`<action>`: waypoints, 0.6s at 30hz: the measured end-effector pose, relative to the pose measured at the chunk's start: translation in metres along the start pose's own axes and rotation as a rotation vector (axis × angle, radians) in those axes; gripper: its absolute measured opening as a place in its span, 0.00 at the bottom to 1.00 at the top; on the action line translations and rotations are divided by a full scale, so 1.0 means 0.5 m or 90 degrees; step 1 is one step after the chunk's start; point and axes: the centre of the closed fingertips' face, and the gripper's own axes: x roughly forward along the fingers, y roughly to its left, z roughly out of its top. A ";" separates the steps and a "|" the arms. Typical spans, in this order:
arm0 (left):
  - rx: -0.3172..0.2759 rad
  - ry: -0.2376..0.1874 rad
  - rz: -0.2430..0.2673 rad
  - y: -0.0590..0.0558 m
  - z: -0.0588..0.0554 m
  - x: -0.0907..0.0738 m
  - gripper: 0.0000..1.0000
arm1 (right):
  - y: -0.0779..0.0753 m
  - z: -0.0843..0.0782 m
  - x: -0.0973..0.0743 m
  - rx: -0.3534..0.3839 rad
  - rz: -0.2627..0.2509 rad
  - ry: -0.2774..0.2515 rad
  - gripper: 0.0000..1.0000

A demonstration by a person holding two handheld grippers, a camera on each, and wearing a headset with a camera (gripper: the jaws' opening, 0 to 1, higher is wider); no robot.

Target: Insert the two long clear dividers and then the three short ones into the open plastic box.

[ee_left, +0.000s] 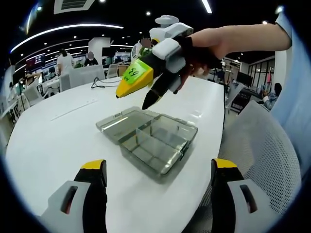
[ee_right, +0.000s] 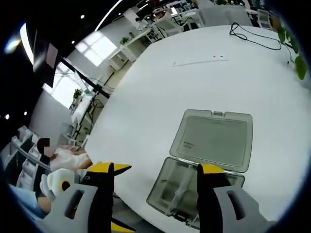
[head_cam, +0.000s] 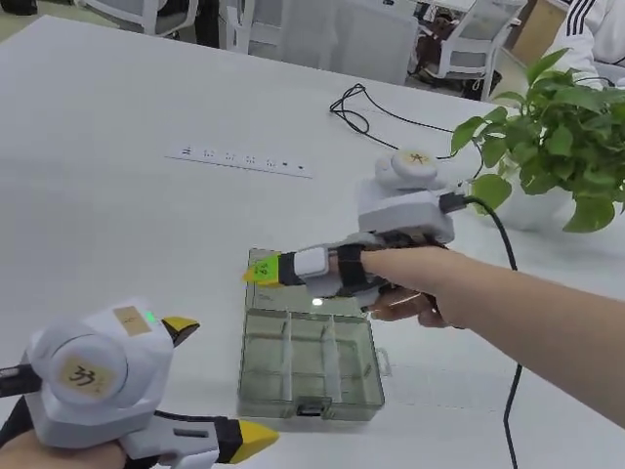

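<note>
Both tongs are spread wide with nothing in them. Left tongs sit low, just beside the clear box on the white table. Right tongs hover over its flipped-back lid. Some clear dividers stand inside the box.

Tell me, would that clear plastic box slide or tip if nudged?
Likely slides: the plastic box looks thin-walled and light, on a smooth white table. Its open lid lies flat behind, so tipping seems unlikely.
</note>
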 end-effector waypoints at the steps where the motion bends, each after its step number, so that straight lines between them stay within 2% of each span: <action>1: -0.001 0.001 0.001 -0.003 0.002 0.002 0.90 | -0.006 -0.005 -0.006 0.001 -0.003 0.004 0.74; 7: -0.001 0.004 0.004 -0.019 0.014 0.020 0.90 | -0.033 -0.001 -0.050 -0.025 0.003 -0.061 0.86; 8: 0.000 0.005 0.004 -0.021 0.015 0.022 0.90 | -0.030 0.008 -0.058 -0.037 0.017 -0.093 0.87; 9: 0.000 0.005 0.005 -0.023 0.017 0.025 0.90 | -0.037 0.000 -0.067 -0.032 0.009 -0.091 0.89; 11: 0.000 0.006 0.007 -0.026 0.019 0.031 0.90 | -0.039 0.003 -0.080 -0.058 0.023 -0.119 0.91; 12: -0.002 0.007 0.008 -0.028 0.021 0.035 0.90 | -0.050 -0.012 -0.087 -0.054 0.008 -0.103 0.92; 13: -0.002 0.007 0.009 -0.030 0.022 0.036 0.90 | -0.048 -0.011 -0.093 -0.072 0.018 -0.115 0.94; 15: -0.003 0.007 0.011 -0.034 0.026 0.040 0.89 | -0.065 -0.017 -0.104 -0.078 0.016 -0.117 0.95; 17: -0.003 0.007 0.013 -0.038 0.029 0.045 0.89 | -0.068 -0.021 -0.113 -0.109 0.028 -0.125 0.97; 18: -0.002 0.008 0.013 -0.040 0.029 0.047 0.89 | -0.073 -0.023 -0.116 -0.128 0.023 -0.128 1.00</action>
